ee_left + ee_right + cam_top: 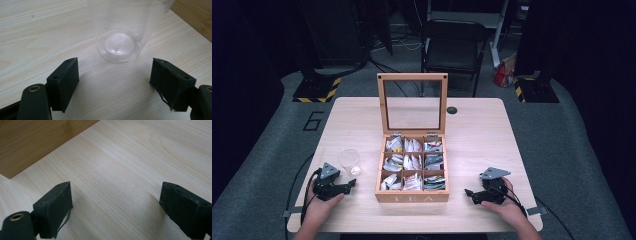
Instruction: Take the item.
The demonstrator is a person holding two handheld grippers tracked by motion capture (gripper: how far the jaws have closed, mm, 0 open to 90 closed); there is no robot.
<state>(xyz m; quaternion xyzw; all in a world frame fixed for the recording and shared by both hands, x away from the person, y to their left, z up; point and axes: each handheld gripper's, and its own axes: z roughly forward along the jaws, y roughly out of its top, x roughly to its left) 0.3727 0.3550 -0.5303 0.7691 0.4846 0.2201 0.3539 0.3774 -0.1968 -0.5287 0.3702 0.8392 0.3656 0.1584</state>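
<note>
Nearest to us, our left gripper [348, 186] rests low on the worktop [482, 135] at the near left with its jaws spread wide and nothing between them, and our right gripper [470, 194] sits at the near right, equally wide and empty. Just beyond the left gripper stands a clear plastic cup [120, 37], upright and untouched. Farther on, at the centre, the wooden tea box [412, 196] sits with its lid raised, sachets [413, 181] filling its compartments.
</note>
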